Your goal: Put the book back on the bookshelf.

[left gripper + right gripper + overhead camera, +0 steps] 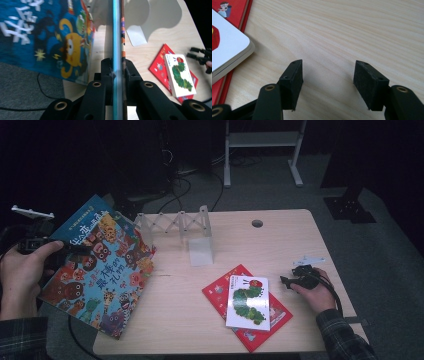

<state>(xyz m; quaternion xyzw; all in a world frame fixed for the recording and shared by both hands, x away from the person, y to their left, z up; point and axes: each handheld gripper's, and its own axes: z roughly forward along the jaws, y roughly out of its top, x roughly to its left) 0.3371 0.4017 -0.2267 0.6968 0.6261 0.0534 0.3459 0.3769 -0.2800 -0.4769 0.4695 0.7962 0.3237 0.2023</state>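
My left gripper (79,249) (117,68) is at the table's left edge, shut on the edges of two big picture books held together. One is a colourful animal book (107,275); the other is blue (82,220) (37,32) and lies behind it. Both hang tilted, partly over the table's left side. A red book (260,332) (158,66) lies flat right of centre, with a white caterpillar book (248,302) (178,75) (224,50) on top of it. To the right of that pile my right gripper (286,282) (328,72) rests low on the wood. It is open, with nothing between its jaws.
A clear zigzag book rack (180,226) (160,17) stands at the back of the wooden table (285,240), just right of the held books. A round cable hole (257,223) sits behind the centre. Beyond the table, a white frame (262,140) and cables lie on the floor.
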